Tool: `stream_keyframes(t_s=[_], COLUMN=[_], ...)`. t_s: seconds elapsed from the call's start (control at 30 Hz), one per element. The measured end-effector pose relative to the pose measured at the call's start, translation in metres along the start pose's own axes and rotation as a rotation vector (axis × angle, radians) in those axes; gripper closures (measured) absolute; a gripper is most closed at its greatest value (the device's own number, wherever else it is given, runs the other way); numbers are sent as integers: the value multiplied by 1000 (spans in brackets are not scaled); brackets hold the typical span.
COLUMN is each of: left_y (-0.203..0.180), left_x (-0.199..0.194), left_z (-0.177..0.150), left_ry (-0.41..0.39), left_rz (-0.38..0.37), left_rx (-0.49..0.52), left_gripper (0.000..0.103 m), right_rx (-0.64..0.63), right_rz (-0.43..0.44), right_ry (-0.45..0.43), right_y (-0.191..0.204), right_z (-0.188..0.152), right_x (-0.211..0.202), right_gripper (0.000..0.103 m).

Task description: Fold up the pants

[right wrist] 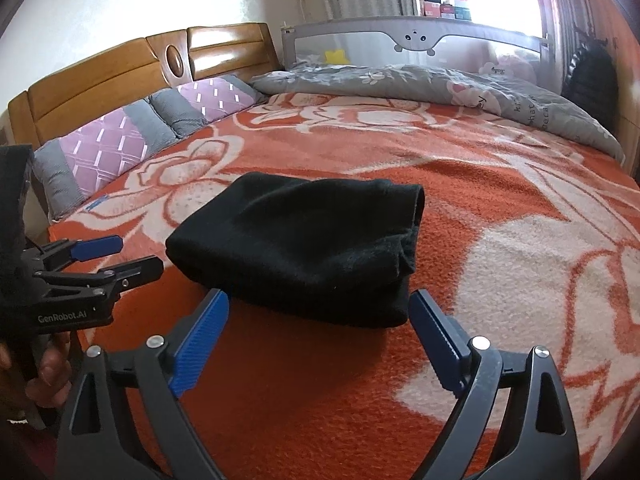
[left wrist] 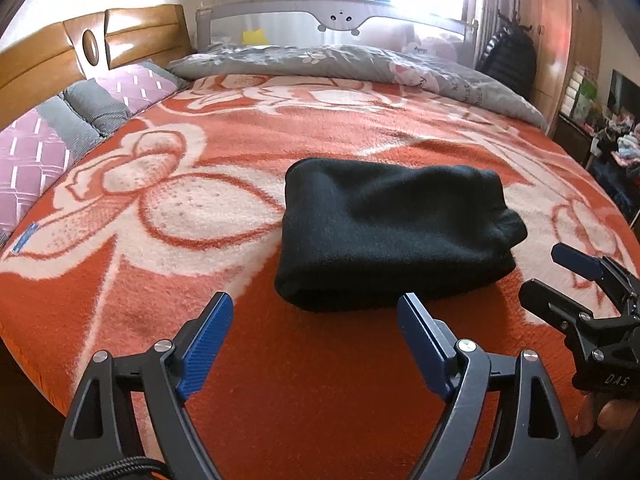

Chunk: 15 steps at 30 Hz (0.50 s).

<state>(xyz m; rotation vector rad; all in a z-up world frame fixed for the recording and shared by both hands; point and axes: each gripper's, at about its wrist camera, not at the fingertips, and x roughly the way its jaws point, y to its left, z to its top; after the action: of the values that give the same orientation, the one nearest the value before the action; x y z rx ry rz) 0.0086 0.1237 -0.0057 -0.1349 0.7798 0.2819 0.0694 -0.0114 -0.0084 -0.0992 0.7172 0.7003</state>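
Black pants [left wrist: 392,236] lie folded into a thick compact bundle on the orange blanket with white flowers [left wrist: 304,392]. My left gripper [left wrist: 316,304] stands open just short of the bundle's near edge, its blue pads touching nothing. To its right, my right gripper [left wrist: 544,274] is also open, held by a hand. In the right wrist view the same pants [right wrist: 304,248] lie just beyond my open right gripper [right wrist: 319,298], which holds nothing. The left gripper [right wrist: 138,254] shows at the left, open beside the bundle's left end.
Purple and grey pillows [left wrist: 60,136] line the wooden headboard [left wrist: 132,36] at the left. A grey patterned quilt [left wrist: 360,64] lies along the far side before a grey bed rail [left wrist: 340,20]. A wardrobe [left wrist: 560,28] and clutter stand at the right.
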Motion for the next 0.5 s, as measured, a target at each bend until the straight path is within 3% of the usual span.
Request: stream_keyframes(t_s=[0.5], left_y=[-8], left_x=[14], left_z=[-8], left_ry=[12], left_rz=[36], left_rx=[37], left_gripper=[14], right_rx=[12], right_rz=[5], right_ry=[0], right_y=[1], right_z=[-13], right_x=[11], right_gripper=[9])
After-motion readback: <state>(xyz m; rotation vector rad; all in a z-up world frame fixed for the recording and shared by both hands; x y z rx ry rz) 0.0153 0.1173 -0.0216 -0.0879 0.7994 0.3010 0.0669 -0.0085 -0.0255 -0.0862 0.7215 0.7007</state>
